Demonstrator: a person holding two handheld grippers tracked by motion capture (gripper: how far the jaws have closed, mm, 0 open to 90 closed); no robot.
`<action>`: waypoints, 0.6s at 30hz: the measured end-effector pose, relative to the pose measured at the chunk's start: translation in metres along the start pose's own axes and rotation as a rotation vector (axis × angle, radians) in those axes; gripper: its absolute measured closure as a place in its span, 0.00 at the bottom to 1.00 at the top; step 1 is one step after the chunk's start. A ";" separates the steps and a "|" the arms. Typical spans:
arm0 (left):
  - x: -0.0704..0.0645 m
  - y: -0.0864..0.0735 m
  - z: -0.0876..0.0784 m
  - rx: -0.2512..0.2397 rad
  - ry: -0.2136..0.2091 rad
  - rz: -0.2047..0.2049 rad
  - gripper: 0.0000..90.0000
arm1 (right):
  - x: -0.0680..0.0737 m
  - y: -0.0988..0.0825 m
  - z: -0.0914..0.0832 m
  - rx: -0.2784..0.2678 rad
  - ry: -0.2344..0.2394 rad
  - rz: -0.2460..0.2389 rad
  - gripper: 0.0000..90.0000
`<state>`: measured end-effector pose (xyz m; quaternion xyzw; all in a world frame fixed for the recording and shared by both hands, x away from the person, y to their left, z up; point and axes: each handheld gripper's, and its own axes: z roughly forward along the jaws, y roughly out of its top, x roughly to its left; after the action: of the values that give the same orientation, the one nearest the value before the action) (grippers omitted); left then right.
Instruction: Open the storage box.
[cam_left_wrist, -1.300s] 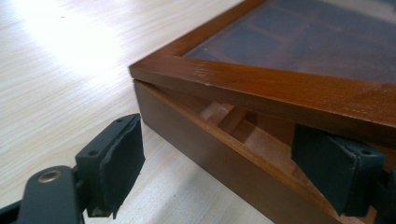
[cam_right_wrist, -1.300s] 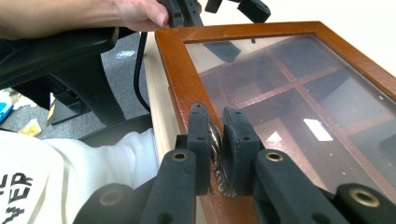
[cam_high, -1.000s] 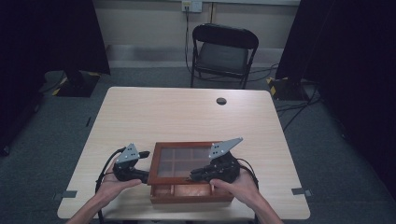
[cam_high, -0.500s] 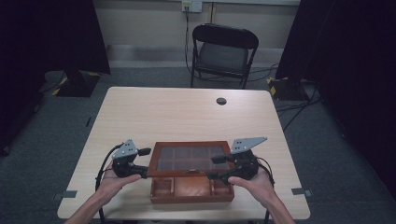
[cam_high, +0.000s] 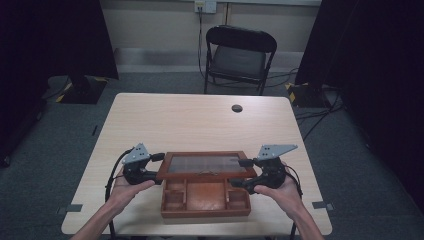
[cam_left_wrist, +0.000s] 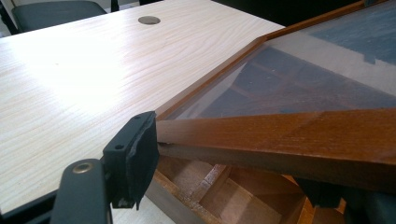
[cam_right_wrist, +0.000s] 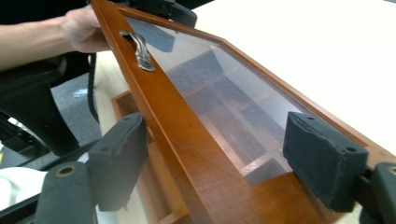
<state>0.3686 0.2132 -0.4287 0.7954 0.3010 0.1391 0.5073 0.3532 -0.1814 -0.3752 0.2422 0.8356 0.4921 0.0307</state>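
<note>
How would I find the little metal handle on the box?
Look at the wooden table and find the brown wooden box near its front edge. The box's glass lid is tipped up. The handle sits in the middle of the lid's front wooden strip, the one small silvery piece on all that brown wood.

Glossy reddish wooden box (cam_high: 205, 202) with glazed lid (cam_high: 205, 165) and metal handle (cam_right_wrist: 138, 49); pale matt wood-grain table (cam_high: 200, 120).

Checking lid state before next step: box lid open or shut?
Open. The glass lid is raised off the wooden box, with the front compartments uncovered beneath it.
</note>
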 end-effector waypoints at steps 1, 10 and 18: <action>0.000 0.001 0.000 0.005 0.000 -0.001 0.33 | -0.001 -0.001 0.000 -0.001 -0.013 -0.009 0.24; 0.000 0.011 0.002 -0.007 -0.004 0.009 0.34 | -0.014 -0.003 -0.003 -0.049 -0.029 -0.008 0.25; -0.003 0.017 0.009 -0.019 -0.014 0.013 0.36 | -0.029 -0.008 -0.004 -0.057 -0.087 0.027 0.26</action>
<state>0.3770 0.2002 -0.4169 0.7935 0.2907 0.1398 0.5161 0.3749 -0.2004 -0.3857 0.2736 0.8157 0.5052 0.0673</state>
